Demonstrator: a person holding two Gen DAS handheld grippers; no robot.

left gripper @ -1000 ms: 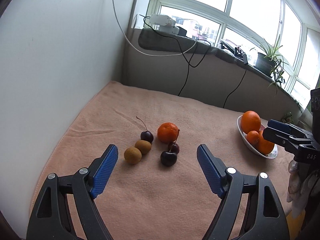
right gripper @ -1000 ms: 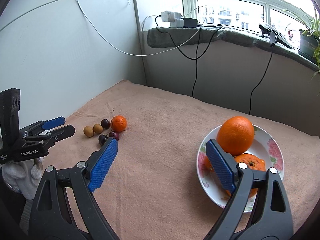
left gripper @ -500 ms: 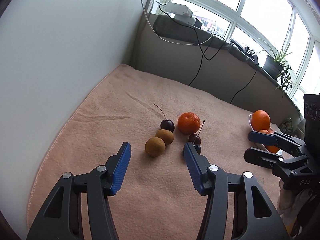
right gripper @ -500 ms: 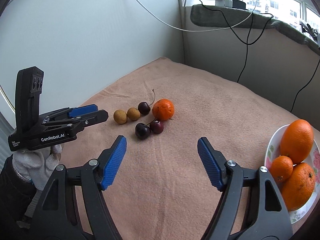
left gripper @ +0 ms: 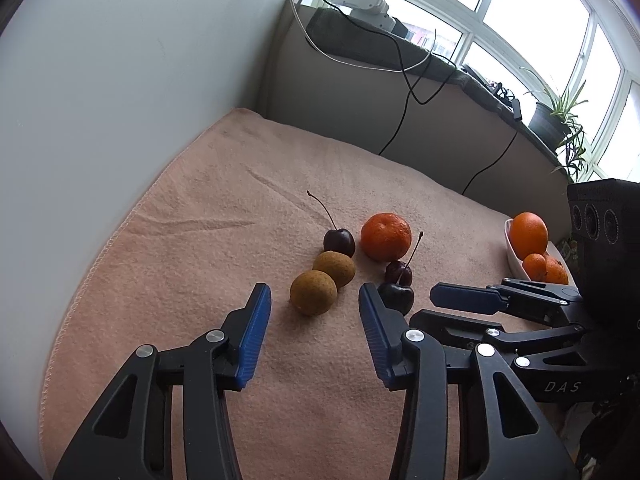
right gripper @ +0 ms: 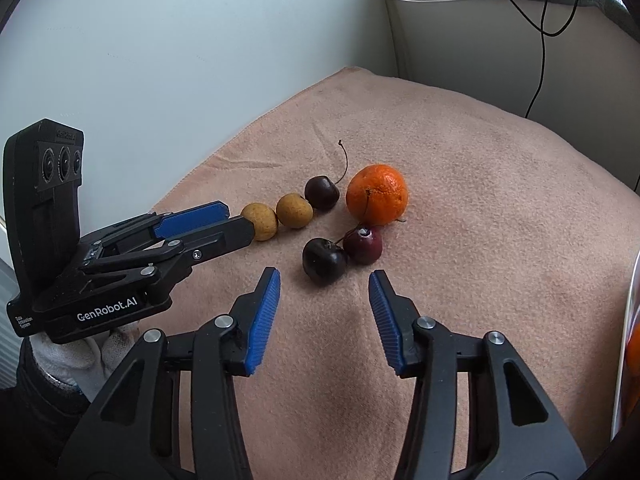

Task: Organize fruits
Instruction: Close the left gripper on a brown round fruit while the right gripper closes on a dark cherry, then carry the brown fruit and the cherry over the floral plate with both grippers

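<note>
Fruit is clustered at the centre of both frames on a peach towel (left gripper: 168,240). Two brown longans (left gripper: 313,292) lie touching in a row, with a dark cherry (left gripper: 339,241) at their far end and a mandarin (left gripper: 386,236) just beside it. Two more cherries (right gripper: 324,260) are seen in front of the mandarin. The left gripper (left gripper: 314,316) is held open, empty, its blue pads flanking the nearest longan without touching it. The right gripper (right gripper: 324,292) is likewise spread open and empty, just short of the paired cherries. At the right edge of the left view, oranges (left gripper: 529,235) are piled in a white bowl (left gripper: 514,258).
</note>
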